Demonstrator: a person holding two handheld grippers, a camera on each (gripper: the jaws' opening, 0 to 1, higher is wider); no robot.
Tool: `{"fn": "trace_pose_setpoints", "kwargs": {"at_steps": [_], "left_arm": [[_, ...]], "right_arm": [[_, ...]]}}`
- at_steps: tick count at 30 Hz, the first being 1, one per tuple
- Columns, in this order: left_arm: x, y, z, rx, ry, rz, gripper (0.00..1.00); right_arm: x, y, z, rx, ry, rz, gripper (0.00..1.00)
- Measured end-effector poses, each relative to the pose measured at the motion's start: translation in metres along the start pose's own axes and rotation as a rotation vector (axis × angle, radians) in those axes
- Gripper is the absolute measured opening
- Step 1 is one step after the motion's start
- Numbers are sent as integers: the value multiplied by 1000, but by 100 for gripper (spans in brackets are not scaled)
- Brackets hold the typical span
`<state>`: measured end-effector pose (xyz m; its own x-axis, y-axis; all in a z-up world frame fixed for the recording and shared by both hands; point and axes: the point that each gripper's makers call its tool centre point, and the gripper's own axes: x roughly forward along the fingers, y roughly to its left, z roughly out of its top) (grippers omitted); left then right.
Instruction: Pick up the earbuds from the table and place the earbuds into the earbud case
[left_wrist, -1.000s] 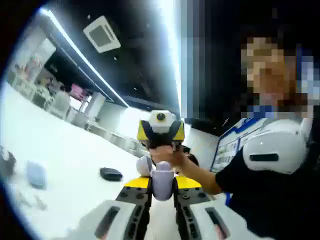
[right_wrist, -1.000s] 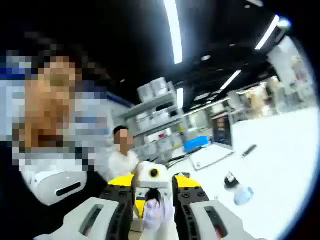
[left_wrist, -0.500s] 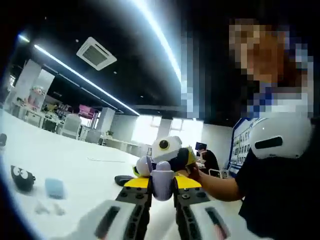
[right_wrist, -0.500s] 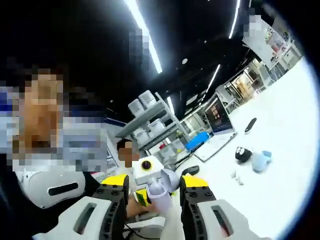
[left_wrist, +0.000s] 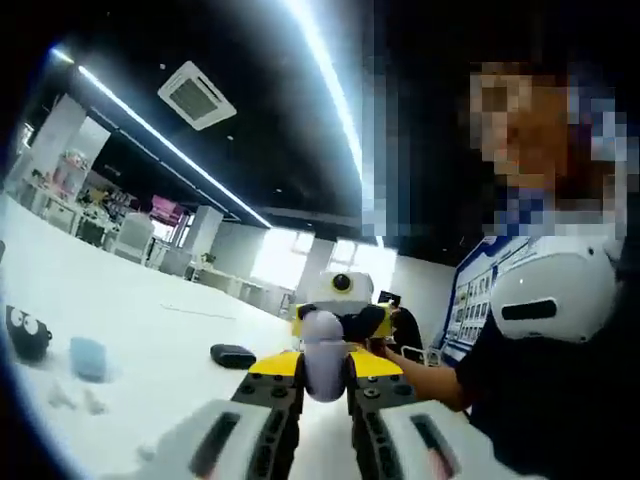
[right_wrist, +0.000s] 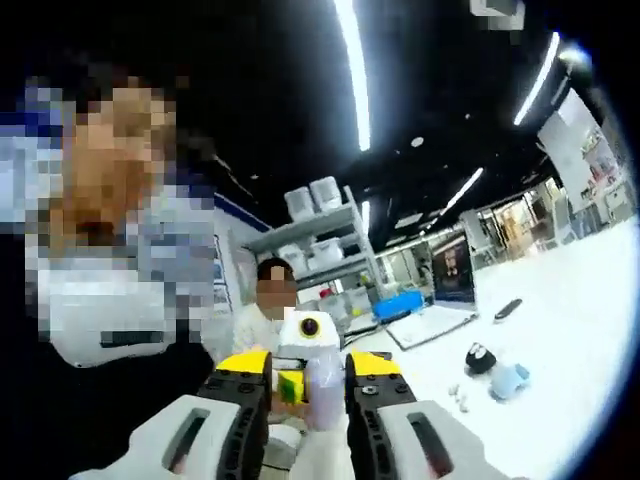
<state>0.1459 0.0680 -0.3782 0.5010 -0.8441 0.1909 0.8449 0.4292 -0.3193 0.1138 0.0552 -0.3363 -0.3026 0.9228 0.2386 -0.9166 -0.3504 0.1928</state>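
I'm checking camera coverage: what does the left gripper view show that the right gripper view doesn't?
Left gripper view: a ceiling vent and bright windows. Right gripper view: a shelf of bins, a laptop, a blue box. Shared: the lilac case up front, the black toy, the blue item, the earbuds.

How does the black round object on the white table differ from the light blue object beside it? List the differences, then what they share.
The black round object is dark with white eye-like spots; the light blue object is pale and plain. The black object looks rounded, while the blue one looks blockier in the left gripper view. Both rest on the white table, close together, near two small white pieces.
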Motion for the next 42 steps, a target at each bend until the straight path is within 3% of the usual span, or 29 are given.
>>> {"fn": "trace_pose_setpoints", "kwargs": {"at_steps": [3,5,7,9,12,13,15,16,17,18,20,22,24,27,30,33,34,36,38,40,42], "left_arm": [[6,9,-4,-2,12,22,18],[10,17,-6,-41,25,41,18],[17,27,-8,-56,48,60,17],[25,34,0,-101,3,48,5],[41,67,2,-163,-5,123,4],[48,77,-4,-139,31,131,4],[60,106,-22,-82,101,218,4],[62,120,-24,-52,98,296,4],[64,132,-18,59,51,383,4],[65,136,-14,175,44,446,4],[66,136,-8,334,19,514,4],[68,132,-6,429,3,542,4],[68,130,-2,470,-8,555,4],[64,126,12,486,-35,559,5],[69,111,20,538,7,463,6],[60,102,28,540,28,448,6],[55,100,30,529,25,454,7],[40,98,45,497,-58,487,8],[29,96,51,486,-69,490,10],[15,99,56,470,-76,507,11],[5,104,60,420,-96,526,13]], "right_arm": [[-5,16,8,-50,-30,32,18],[-12,2,1,-39,-5,-69,19],[-27,-21,-5,-45,-14,-215,20],[-39,-33,-12,-36,-17,-304,21],[-58,-43,-12,3,-95,-414,21],[-72,-52,-14,3,-102,-497,20],[-93,-66,-26,-9,-35,-625,22],[-102,-70,-32,17,-17,-709,22],[-104,-73,-29,24,-48,-749,23],[-103,-71,-28,18,-65,-746,23],[-104,-71,-29,22,-82,-771,23],[-108,-74,-32,7,-66,-790,23],[-115,-78,-38,14,-42,-804,23],[-117,-73,-51,56,19,-752,26],[-104,-60,-70,62,126,-675,28],[-80,-46,-100,42,265,-605,33],[-74,-46,-103,31,268,-608,33],[-59,-44,-113,46,268,-618,35],[-52,-40,-127,-41,359,-622,36],[-51,-42,-133,-99,416,-692,39],[-50,-44,-132,-125,411,-740,40]]}}
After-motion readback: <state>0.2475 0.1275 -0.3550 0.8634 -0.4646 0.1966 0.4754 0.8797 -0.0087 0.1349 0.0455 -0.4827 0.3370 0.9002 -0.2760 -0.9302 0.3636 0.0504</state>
